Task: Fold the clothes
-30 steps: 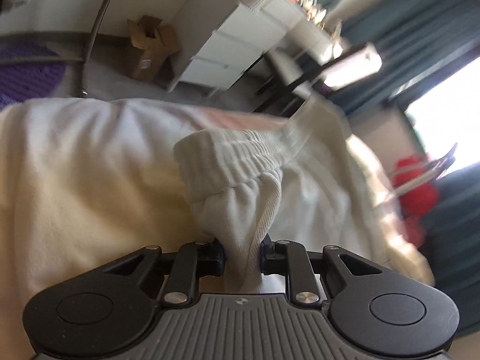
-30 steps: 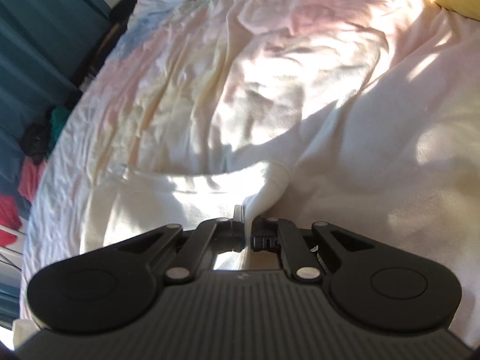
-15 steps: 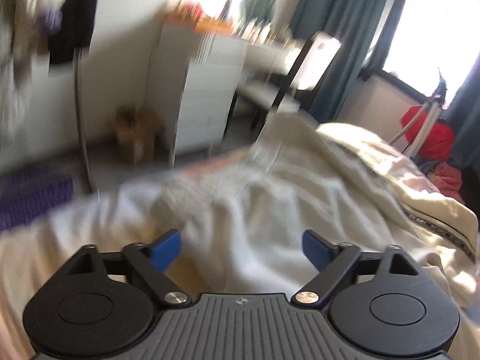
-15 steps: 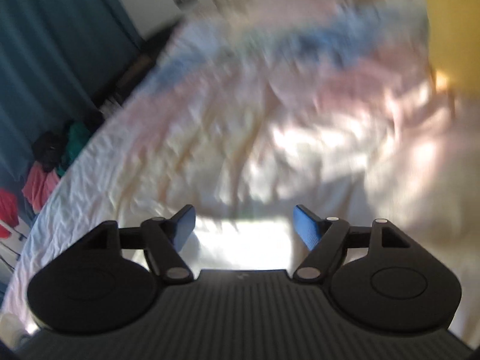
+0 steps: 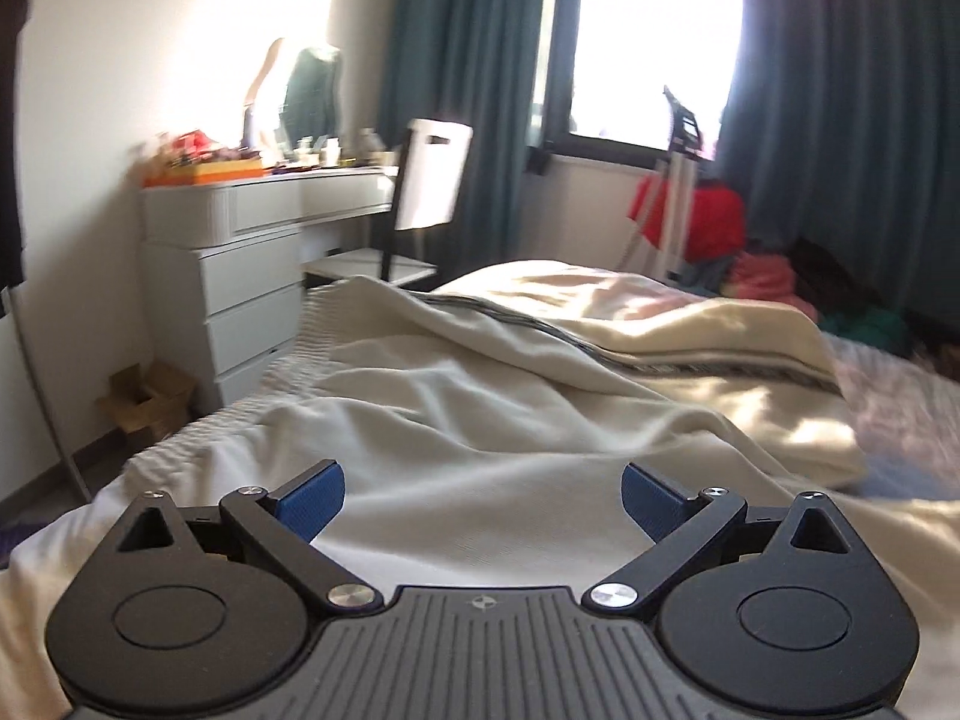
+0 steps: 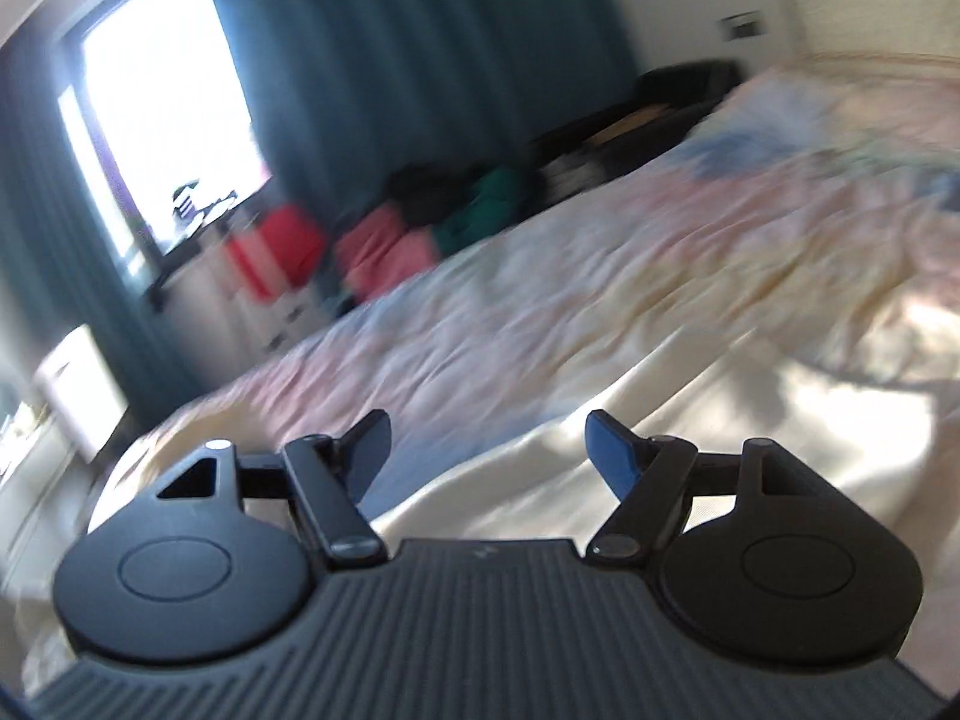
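Left gripper [image 5: 483, 495] jaws just opened wide, empty, above cream garment [image 5: 480, 420] on bed [image 6: 600, 276]; right gripper [image 6: 487, 450] jaws apart, empty.

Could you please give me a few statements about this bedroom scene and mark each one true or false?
1. The left hand-held gripper is clamped on the cream garment. False: its jaws have just been opening and stand wide, with nothing between the pads.
2. The right hand-held gripper is open and holds nothing. True.
3. A white chest of drawers stands by the wall beyond the bed. True.
4. The curtains are bright yellow. False: they are dark teal.
5. A red cloth hangs below the window. True.
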A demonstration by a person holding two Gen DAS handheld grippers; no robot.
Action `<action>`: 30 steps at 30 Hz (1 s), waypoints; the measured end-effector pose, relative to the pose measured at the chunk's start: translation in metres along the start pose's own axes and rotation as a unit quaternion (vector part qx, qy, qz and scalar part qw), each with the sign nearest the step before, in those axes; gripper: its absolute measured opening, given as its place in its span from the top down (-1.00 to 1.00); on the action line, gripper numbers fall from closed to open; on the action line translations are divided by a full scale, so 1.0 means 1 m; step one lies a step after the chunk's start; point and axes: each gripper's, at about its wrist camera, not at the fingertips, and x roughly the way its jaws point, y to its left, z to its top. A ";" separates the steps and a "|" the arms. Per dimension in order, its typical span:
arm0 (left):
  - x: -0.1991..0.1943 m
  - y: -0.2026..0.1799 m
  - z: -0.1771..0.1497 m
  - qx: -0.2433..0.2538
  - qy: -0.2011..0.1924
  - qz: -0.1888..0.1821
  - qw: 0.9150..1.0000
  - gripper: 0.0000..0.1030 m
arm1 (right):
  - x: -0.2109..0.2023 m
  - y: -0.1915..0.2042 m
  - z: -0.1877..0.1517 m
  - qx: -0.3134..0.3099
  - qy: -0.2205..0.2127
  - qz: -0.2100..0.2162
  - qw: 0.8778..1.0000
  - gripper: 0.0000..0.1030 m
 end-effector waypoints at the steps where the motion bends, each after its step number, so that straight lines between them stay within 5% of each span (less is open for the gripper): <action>1: 0.002 -0.010 -0.004 0.019 0.000 -0.011 1.000 -0.94 | 0.001 0.008 -0.004 -0.017 0.010 0.008 1.000 -0.43; 7: 0.016 -0.071 -0.023 0.130 0.004 -0.078 0.989 -0.87 | -0.002 0.025 -0.006 -0.033 0.006 0.028 0.999 -0.43; 17: 0.090 -0.230 -0.012 0.262 -0.014 -0.163 0.951 -0.73 | 0.032 -0.005 -0.010 0.048 0.036 0.006 0.998 -0.44; 21: 0.143 -0.299 0.000 0.265 0.011 -0.152 0.952 -0.73 | 0.058 -0.016 -0.016 0.071 0.058 -0.013 0.996 -0.44; 24: 0.189 -0.341 0.001 0.280 0.041 -0.099 0.954 -0.69 | 0.077 -0.020 -0.019 0.074 0.065 -0.019 0.995 -0.44; 27: 0.226 -0.362 0.000 0.310 0.073 -0.043 0.947 -0.01 | 0.096 -0.015 -0.026 0.050 0.069 -0.027 0.996 -0.44; 30: 0.227 -0.343 0.022 0.262 0.075 -0.078 0.959 0.62 | 0.112 -0.012 -0.032 0.037 0.083 -0.027 0.995 -0.44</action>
